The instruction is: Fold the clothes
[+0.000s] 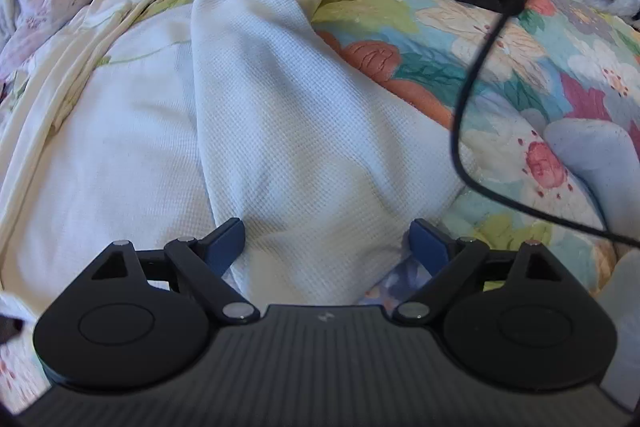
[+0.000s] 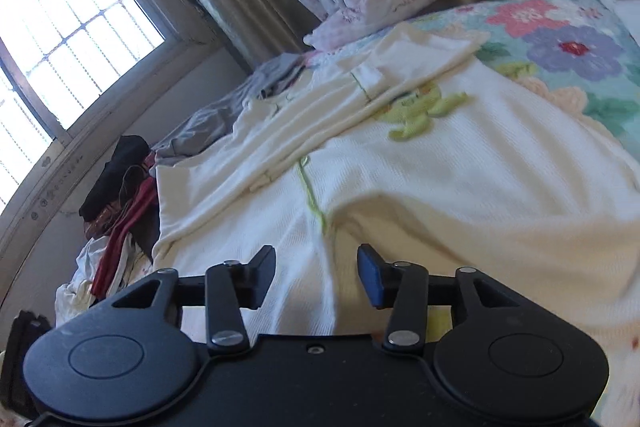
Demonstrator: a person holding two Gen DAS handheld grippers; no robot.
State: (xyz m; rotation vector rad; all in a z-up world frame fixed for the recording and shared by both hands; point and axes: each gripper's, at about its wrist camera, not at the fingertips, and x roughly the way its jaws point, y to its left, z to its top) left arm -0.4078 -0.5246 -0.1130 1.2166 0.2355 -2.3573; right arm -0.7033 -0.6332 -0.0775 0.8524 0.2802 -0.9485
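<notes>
Both claws spread: left claw (image 1: 324,247) w/ cream garment (image 1: 280,131) between fingers, unpinched; right claw (image 2: 316,275) over it.

Both wrist views look down, close, sharing the cream garment (image 1: 280,147).

Waffle-textured matt cream cloth garment (image 1: 288,131) on a quilted floral fabric bedspread (image 1: 500,39); matt black ribbed plastic gripper body (image 1: 320,367), dull metal pins
</notes>
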